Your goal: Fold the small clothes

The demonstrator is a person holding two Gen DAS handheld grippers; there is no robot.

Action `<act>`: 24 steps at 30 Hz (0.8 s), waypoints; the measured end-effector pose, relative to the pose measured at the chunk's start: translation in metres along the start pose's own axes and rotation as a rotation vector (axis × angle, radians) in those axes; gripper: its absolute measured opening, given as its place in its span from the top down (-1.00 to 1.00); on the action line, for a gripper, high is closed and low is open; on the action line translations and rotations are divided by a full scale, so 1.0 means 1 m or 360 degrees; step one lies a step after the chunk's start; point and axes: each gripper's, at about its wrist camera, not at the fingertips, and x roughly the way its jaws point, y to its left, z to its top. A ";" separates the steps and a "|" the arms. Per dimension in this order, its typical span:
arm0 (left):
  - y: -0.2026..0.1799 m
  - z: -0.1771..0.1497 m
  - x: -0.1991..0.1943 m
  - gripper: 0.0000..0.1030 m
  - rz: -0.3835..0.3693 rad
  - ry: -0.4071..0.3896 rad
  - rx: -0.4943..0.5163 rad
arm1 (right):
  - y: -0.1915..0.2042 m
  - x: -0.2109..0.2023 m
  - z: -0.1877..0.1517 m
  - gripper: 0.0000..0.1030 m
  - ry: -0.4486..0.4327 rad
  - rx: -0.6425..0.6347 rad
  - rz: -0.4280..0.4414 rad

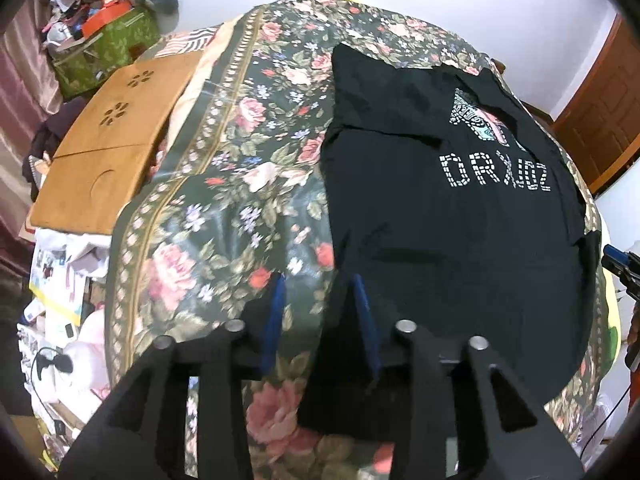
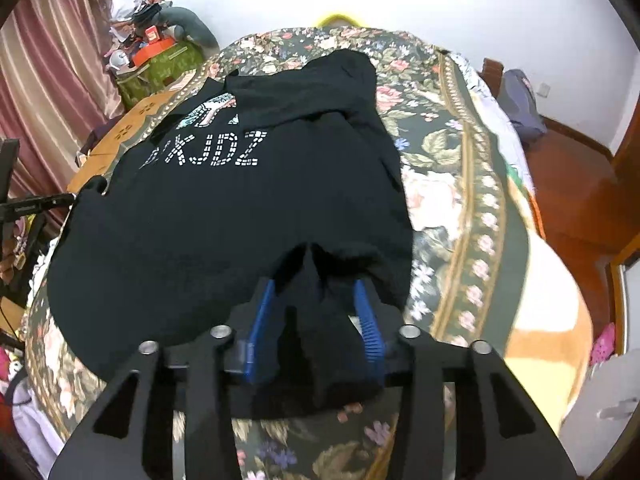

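A black T-shirt (image 1: 440, 220) (image 2: 224, 220) with white dotted lettering lies spread, print up, on a bed with a dark floral cover (image 1: 240, 160) (image 2: 440, 160). In the left wrist view my left gripper (image 1: 318, 280) hovers over the shirt's near left edge. Its blue fingers (image 1: 276, 308) stand apart, with the hem and the floral cover showing between them and nothing pinched. In the right wrist view my right gripper (image 2: 315, 284) is at the shirt's near right corner. A raised ridge of black cloth sits between its spread blue fingers (image 2: 368, 324), and the pads do not press it.
A wooden board (image 1: 104, 152) lies along the bed's left side, with a green box of clutter (image 1: 108, 40) behind it and papers (image 1: 60, 280) below. Pink curtains (image 2: 48, 60) hang at the left. A red-brown floor (image 2: 572, 184) and a wooden door (image 1: 600, 112) are to the right.
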 end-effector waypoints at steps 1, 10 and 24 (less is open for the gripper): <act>0.002 -0.005 -0.004 0.21 -0.0015 0.0003 -0.0008 | -0.001 -0.003 -0.003 0.17 0.0000 0.0003 -0.0002; 0.003 -0.049 -0.001 -0.03 -0.0062 0.0131 -0.0013 | -0.012 0.007 -0.040 0.00 0.0130 0.0102 0.0015; -0.004 -0.062 0.012 0.56 -0.0212 0.0165 -0.0051 | -0.024 0.036 -0.042 0.32 0.0134 0.0262 0.0092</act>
